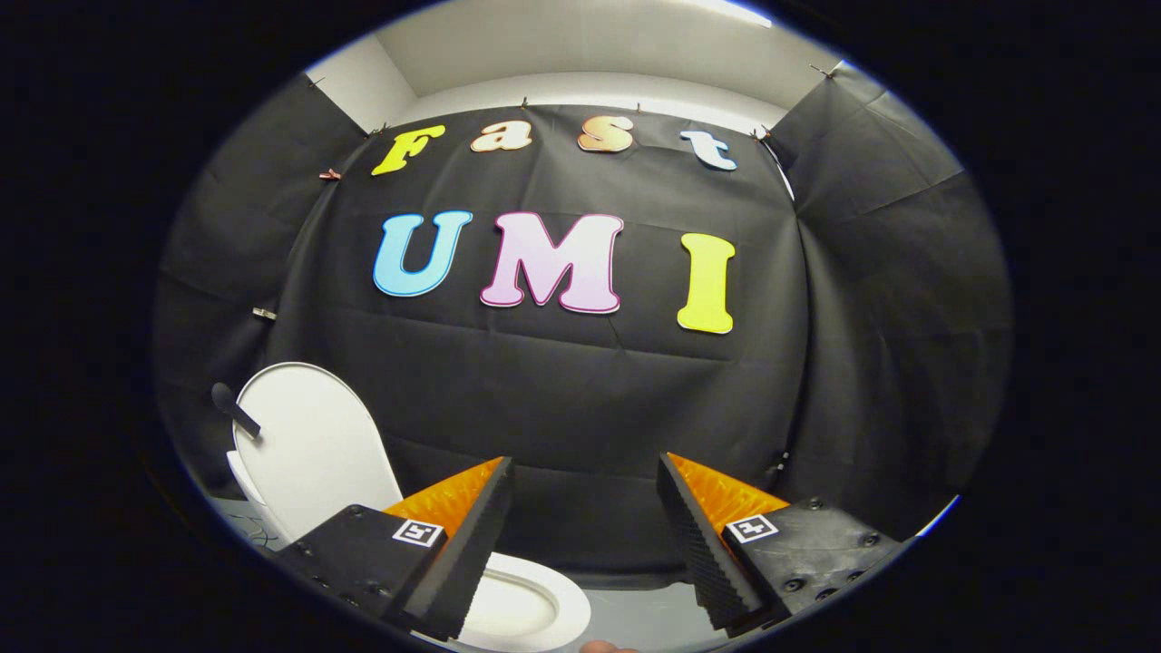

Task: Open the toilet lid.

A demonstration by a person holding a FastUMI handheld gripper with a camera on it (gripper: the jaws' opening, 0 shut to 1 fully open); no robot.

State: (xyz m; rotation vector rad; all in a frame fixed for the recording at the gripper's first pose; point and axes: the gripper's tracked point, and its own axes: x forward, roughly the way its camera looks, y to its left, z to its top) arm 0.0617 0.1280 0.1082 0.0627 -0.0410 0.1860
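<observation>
The lid (308,444) stands upright off the seat (535,603), so the gripper (580,544), spread and empty, seems to have finished.

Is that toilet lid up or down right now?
Up. The toilet lid stands raised against the black cloth, with the seat ring and bowl uncovered below. The claw is open, holding nothing.

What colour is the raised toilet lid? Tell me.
White; the toilet lid shows it plainly in the gripper view.
</observation>
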